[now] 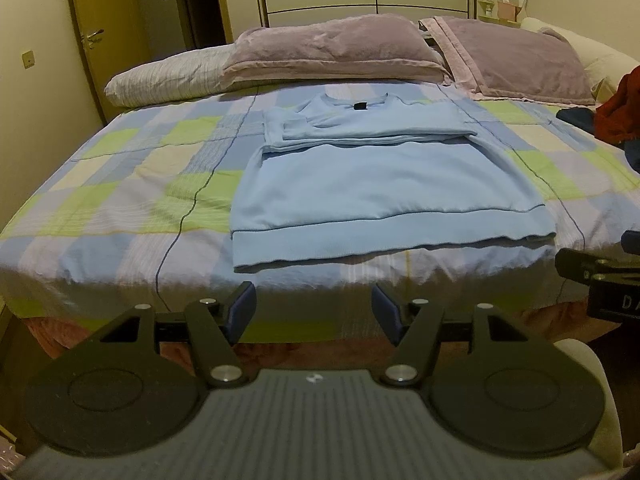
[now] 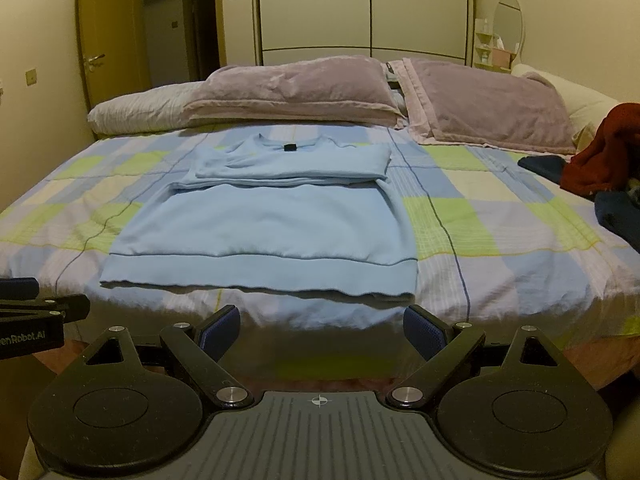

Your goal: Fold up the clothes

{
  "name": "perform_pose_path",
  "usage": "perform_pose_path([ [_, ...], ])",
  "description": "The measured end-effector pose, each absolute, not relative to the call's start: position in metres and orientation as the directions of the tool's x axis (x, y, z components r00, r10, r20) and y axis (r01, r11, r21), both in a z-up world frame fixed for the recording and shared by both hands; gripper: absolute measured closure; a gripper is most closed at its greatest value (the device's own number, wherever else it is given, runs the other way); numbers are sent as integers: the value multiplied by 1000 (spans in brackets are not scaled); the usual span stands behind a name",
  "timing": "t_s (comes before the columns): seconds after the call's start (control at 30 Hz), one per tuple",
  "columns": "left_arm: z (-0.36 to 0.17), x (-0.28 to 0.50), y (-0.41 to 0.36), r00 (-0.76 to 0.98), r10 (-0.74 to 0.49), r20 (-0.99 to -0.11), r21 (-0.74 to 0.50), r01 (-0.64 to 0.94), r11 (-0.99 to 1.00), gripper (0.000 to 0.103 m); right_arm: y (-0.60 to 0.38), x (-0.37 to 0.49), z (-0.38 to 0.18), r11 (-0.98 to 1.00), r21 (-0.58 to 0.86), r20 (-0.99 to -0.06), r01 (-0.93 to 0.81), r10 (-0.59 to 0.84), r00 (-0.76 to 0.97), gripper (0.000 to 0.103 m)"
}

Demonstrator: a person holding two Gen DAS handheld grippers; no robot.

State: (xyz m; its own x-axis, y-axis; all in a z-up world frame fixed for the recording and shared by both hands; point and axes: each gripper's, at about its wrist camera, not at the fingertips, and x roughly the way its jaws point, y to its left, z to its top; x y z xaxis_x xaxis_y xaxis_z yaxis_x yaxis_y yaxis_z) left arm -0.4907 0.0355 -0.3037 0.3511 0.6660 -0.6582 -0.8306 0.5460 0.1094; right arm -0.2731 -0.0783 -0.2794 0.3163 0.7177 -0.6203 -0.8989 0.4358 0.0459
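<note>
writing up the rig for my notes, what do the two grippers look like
Both match: the left gripper and right gripper have black linkage arms on silver pivot pins, round black discs, a ribbed grey body and blue textured pads. White lettering marks their sides.

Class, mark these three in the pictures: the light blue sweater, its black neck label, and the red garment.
light blue sweater point(image 1: 360, 192): left wrist view, middle of the body panel.
black neck label point(image 2: 290, 146): right wrist view, centre of the tag.
red garment point(image 2: 600, 156): right wrist view, bunched fabric.
</note>
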Motion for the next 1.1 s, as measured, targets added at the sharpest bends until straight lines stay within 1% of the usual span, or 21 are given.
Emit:
perform_pose_path([
  [0.4, -296, -499, 51, 370, 666, -647, 76, -839, 539, 42, -70, -271, -279, 440, 44, -626, -897, 712, 318, 12],
  [0.5, -289, -510, 68, 410, 663, -626, 38, -833, 551, 42, -70, -262, -277, 445, 82, -599, -892, 737, 313, 12],
  [0.6, -288, -530, 95, 461, 650, -604, -41, -832, 553, 40, -77, -240, -276, 447, 153, -524, -881, 793, 312, 12],
  [0.67, -295, -544, 119, 482, 630, -610, -112, -839, 533, 41, -81, -221, -282, 457, 196, -499, -868, 808, 313, 12],
  [0.73, -310, -557, 146, 510, 589, -627, -195, -835, 515, 42, -81, -195, -293, 465, 242, -505, -852, 810, 298, 12],
  [0.77, -319, -562, 159, 518, 565, -642, -233, -834, 499, 45, -81, -183, -300, 468, 265, -511, -843, 810, 289, 12],
  [0.87, -346, -570, 199, 547, 510, -664, -318, -824, 469, 52, -78, -141, -325, 470, 354, -575, -808, 791, 209, 12],
  [0.9, -353, -570, 211, 557, 492, -669, -346, -819, 457, 53, -77, -129, -332, 468, 389, -582, -794, 792, 182, 12],
  [0.97, -367, -570, 234, 586, 454, -672, -404, -803, 438, 54, -75, -100, -344, 462, 475, -581, -749, 804, 127, 12],
  [1.03, -379, -567, 262, 632, 419, -652, -473, -771, 426, 54, -70, -73, -351, 443, 564, -563, -697, 824, 68, 12],
  [1.07, -384, -566, 274, 646, 409, -645, -498, -761, 417, 54, -67, -59, -354, 428, 609, -548, -667, 836, 36, 13],
  [1.1, -389, -564, 286, 654, 402, -641, -518, -755, 403, 54, -64, -47, -358, 411, 651, -529, -639, 849, 7, 24],
])
